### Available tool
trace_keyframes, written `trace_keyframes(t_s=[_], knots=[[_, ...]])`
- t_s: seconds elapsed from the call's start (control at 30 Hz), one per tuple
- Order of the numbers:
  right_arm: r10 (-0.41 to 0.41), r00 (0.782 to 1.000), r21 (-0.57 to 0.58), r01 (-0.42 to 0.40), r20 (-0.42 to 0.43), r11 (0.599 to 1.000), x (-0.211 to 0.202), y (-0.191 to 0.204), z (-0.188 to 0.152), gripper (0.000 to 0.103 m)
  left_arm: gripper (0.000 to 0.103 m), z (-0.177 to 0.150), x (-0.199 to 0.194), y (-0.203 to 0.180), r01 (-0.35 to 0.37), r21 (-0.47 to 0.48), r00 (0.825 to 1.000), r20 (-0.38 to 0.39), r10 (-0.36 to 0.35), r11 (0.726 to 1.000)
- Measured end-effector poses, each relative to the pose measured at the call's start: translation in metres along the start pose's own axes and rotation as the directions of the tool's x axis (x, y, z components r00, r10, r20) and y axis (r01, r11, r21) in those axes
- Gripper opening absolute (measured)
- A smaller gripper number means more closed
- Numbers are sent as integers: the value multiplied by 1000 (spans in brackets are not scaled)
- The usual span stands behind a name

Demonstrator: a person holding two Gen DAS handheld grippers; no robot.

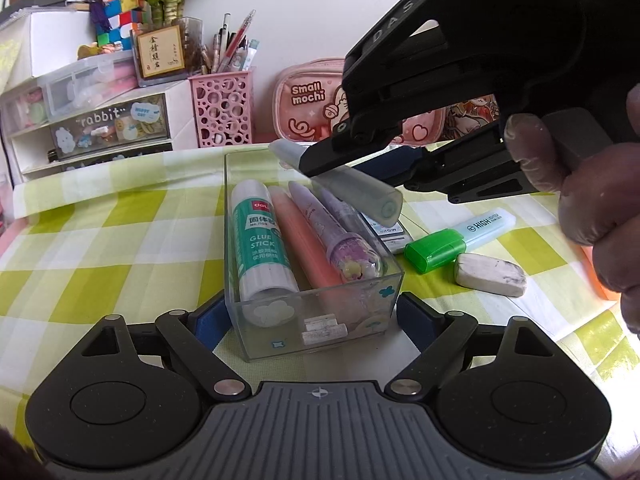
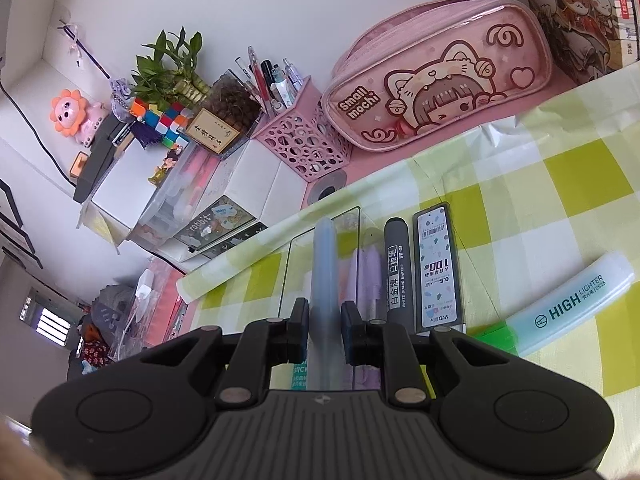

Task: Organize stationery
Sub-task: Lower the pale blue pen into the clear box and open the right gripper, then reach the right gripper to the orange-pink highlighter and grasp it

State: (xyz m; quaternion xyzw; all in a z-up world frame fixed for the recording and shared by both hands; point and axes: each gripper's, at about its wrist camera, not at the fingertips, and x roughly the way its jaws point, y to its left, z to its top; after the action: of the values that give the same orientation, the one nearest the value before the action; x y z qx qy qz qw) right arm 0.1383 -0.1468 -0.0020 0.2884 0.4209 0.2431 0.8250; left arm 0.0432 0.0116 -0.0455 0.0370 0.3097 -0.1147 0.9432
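Note:
A clear plastic box (image 1: 320,312) stands on the checked tablecloth and holds a glue stick (image 1: 258,240), an orange pen (image 1: 304,236) and a purple pen (image 1: 328,224). My left gripper (image 1: 310,316) grips the box's near end between its blue pads. My right gripper (image 2: 325,332) is shut on a pale blue pen (image 2: 325,272) and holds it above the box; the pen also shows in the left wrist view (image 1: 360,188). A green-capped highlighter (image 1: 456,240), an eraser (image 1: 490,274), a whiteboard marker (image 2: 398,268) and a lead case (image 2: 438,268) lie to the right of the box.
A pink pen holder (image 1: 222,108), a pink pencil case (image 2: 436,76), a drawer unit (image 1: 108,128) and a plant (image 2: 172,68) stand along the back wall. The tablecloth's far edge (image 2: 240,256) runs just behind the box.

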Motion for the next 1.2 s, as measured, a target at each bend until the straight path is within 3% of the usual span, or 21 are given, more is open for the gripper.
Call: trace_keyframes(t_s=[0.17,0.5,0.7,1.0,1.2], knots=[[-24,1000,-32,24,-9,999,2,5,-4,21,84,0,0,0,-1,0,1000,0,1,1000],[29,999,-84,-32,-39,996,-7,15,-9,24,84,0,0,0,0,0,1000,0,0,1000],[-1,1000,-73,2,22,997,-34,2,-7,37,84,0,0,0,0,0,1000,0,0,1000],[-110,989,-54,116,103,992,-83,-37,-12,51,84,1,0,0,0,-1,1000,-1,0,1000],[-282,944,-63,296,169,953,-120,-67,-21,56,85,0,0,0,0,0,1000,-1,0,1000]])
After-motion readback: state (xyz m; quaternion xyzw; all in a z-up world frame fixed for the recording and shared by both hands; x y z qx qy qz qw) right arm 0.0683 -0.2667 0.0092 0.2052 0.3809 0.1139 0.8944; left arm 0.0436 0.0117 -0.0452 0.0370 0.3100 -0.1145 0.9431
